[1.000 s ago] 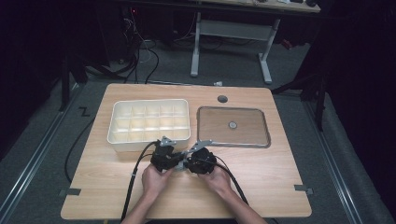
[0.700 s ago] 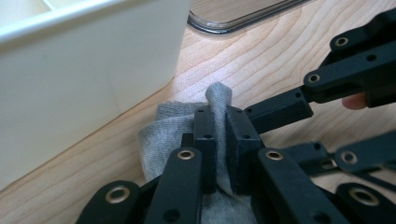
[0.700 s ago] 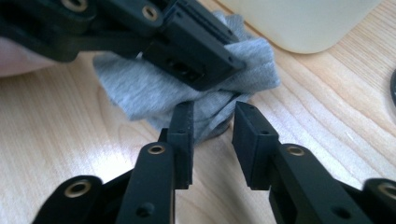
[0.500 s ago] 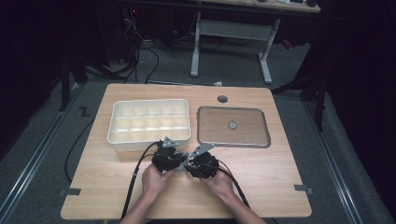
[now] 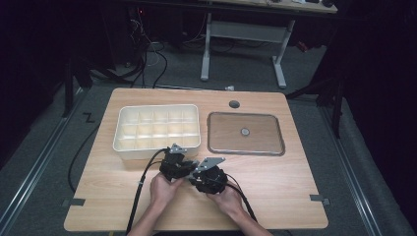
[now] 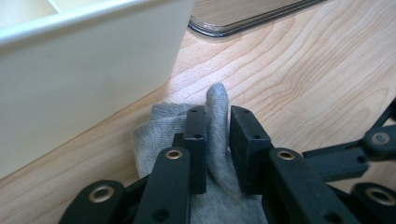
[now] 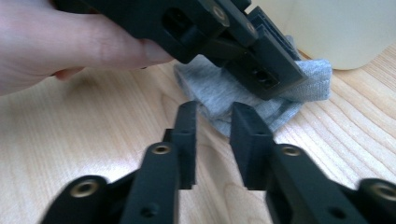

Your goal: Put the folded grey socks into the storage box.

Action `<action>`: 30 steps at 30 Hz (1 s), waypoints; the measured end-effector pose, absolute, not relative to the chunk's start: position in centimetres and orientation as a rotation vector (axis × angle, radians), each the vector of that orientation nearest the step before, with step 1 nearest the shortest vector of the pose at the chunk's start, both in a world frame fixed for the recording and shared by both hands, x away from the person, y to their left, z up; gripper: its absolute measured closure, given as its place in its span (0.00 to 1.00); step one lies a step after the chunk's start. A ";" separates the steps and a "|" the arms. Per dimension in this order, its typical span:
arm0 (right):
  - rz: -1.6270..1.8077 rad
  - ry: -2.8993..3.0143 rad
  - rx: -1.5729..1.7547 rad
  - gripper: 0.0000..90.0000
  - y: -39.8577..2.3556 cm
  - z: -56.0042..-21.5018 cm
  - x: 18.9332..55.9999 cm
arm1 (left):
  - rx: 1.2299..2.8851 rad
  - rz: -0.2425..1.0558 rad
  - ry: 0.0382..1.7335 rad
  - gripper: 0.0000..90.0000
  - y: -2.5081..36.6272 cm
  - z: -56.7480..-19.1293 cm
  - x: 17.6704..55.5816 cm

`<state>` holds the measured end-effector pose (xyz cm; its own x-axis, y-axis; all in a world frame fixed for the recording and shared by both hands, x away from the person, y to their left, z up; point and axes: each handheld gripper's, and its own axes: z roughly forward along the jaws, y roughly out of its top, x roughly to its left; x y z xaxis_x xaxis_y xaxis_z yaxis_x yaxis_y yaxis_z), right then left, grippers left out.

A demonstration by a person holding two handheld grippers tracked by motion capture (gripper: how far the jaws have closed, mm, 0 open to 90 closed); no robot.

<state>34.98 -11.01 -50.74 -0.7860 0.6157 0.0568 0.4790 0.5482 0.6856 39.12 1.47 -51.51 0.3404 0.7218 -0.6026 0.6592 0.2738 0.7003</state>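
Note:
A grey sock (image 6: 159, 121) lies crumpled on the wooden table just in front of the cream divided box (image 6: 84, 74). One upright fold of it stands between the jaws of my left gripper (image 6: 217, 116), which have just been opening and look slack around it. From the right gripper view the sock (image 7: 210, 91) sits under the left gripper (image 7: 261, 70) and the hand that holds it. My right gripper (image 7: 212, 116) is open with nothing between its jaws, which have just been closing; its tips stop just short of the sock's near edge. In the high view both grippers (image 5: 182, 164) (image 5: 196, 173) meet at the table's front middle.
The cream box (image 5: 157, 106) has several compartments and stands at the back left. A shallow metal-rimmed tray (image 5: 246, 148) with a small round piece (image 5: 244, 132) sits to its right. A cable hole (image 5: 234, 104) is behind it. Cables trail toward the front edge.
The right gripper has shifted a little to the right, away from the left one. The left hand has stayed in place.

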 end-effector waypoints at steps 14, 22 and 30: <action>1.015 2.608 0.912 0.99 -11.2 -51.3 35.1 | 1.343 0.020 1.313 0.66 2.5 -50.3 38.4; 1.024 2.618 0.911 0.98 -11.3 -51.3 35.2 | 1.282 0.076 1.351 0.67 4.5 -50.8 38.4; 0.990 2.640 0.898 0.97 -11.1 -51.7 35.3 | 1.315 0.111 1.394 0.68 4.2 -52.0 38.7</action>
